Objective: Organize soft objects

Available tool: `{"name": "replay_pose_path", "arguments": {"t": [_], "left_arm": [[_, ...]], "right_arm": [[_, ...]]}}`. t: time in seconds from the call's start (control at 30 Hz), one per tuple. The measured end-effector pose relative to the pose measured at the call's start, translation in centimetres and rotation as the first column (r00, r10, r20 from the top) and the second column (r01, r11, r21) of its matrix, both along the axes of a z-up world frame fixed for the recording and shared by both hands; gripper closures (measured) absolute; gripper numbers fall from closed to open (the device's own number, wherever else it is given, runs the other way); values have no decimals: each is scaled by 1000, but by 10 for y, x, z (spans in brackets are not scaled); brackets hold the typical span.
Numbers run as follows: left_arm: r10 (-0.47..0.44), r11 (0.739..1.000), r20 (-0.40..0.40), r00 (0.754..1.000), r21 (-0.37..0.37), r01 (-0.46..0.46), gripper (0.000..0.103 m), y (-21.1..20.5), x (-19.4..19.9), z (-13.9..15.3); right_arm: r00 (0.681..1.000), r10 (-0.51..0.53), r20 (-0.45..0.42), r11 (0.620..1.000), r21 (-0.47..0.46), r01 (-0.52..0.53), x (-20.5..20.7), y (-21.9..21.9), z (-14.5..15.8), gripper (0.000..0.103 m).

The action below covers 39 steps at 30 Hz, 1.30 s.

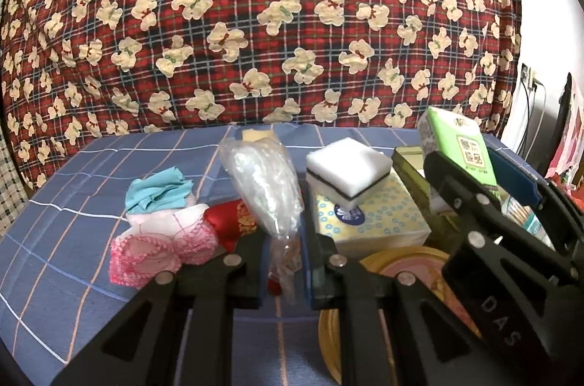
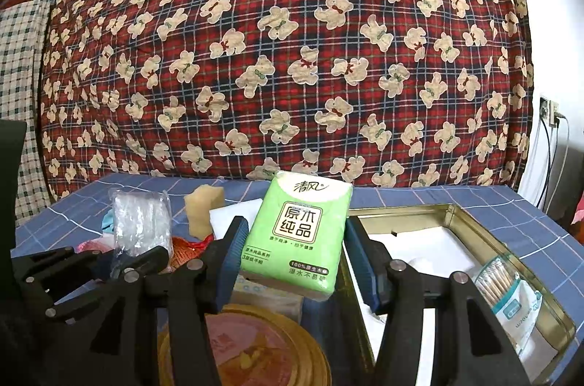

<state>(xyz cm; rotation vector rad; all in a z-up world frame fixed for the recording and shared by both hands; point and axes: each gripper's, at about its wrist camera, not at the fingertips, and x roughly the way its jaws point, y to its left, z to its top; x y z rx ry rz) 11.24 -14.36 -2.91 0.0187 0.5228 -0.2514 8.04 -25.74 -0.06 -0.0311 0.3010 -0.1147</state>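
My left gripper (image 1: 283, 271) is shut on a clear plastic bag of cotton pads (image 1: 264, 189) and holds it upright above the blue checked sheet (image 1: 73, 203). My right gripper (image 2: 295, 262) is shut on a green tissue pack (image 2: 299, 236); the pack also shows at the right of the left wrist view (image 1: 461, 149). It hangs beside the open gold tin (image 2: 456, 214). A white sponge with a black stripe (image 1: 346, 172) lies on a patterned tissue box (image 1: 372, 222). Pink lace cloth (image 1: 160, 251), a teal cloth (image 1: 157, 189) and a red pouch (image 1: 233, 222) lie at the left.
A round gold tin lid (image 2: 255, 349) lies under both grippers. The tin holds white padding and a bag of cotton swabs (image 2: 511, 294). A yellow sponge (image 2: 202, 207) stands behind. A bear-print quilt (image 1: 255, 21) rises at the back. A wall socket and cables (image 2: 551, 119) are at right.
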Motion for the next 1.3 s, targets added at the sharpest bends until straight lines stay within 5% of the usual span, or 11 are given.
{"name": "replay_pose_path", "arguments": {"t": [0.6, 1.3], "left_arm": [[4, 1000, 49, 999, -23, -2, 90, 4, -8, 3], [-37, 998, -7, 999, -58, 37, 91, -7, -6, 13]], "right_arm": [[1000, -5, 1, 1000, -2, 5, 0, 0, -1, 46], [997, 53, 57, 998, 13, -54, -18, -11, 29, 46]]}}
